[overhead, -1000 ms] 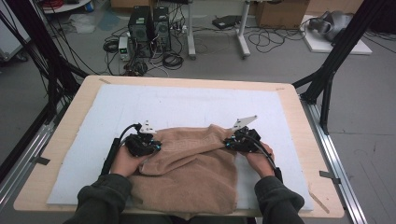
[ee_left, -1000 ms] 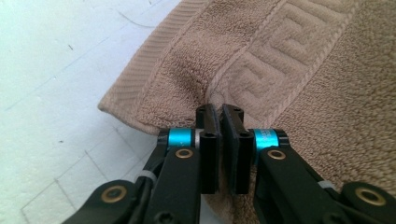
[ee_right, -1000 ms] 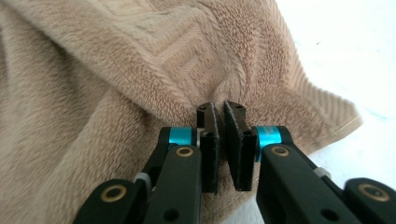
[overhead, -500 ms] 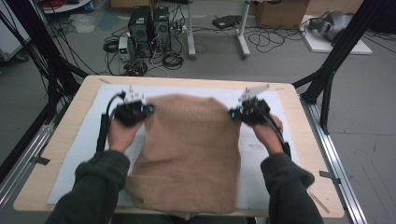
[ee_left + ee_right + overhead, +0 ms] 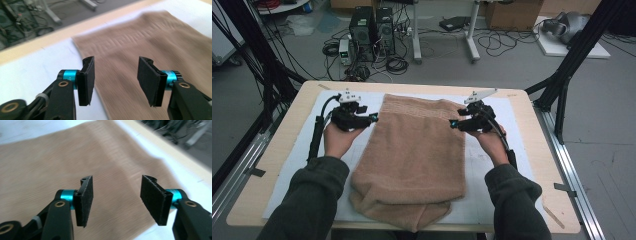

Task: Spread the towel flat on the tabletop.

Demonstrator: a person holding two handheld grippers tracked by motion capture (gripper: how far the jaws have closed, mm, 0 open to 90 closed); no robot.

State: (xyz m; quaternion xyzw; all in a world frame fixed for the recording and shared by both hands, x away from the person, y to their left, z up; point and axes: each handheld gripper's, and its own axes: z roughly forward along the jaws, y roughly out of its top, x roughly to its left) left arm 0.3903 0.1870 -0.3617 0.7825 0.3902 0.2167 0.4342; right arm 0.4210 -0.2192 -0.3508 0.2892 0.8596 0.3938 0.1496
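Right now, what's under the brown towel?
The brown towel lies on a white mat covering the wooden table. Its near end is folded under itself; anything beneath the cloth is hidden.

A tan terry towel (image 5: 412, 150) lies spread lengthwise down the middle of the bench, on its white mat. Its far edge is flat and straight, with a ribbed band across it. Its near end is folded under in a thick, rumpled double layer at the bench's near edge.

towel (image 5: 412, 150): tan terry cloth, matt, ribbed band | table (image 5: 532, 150): pale wood rim, white matt cover
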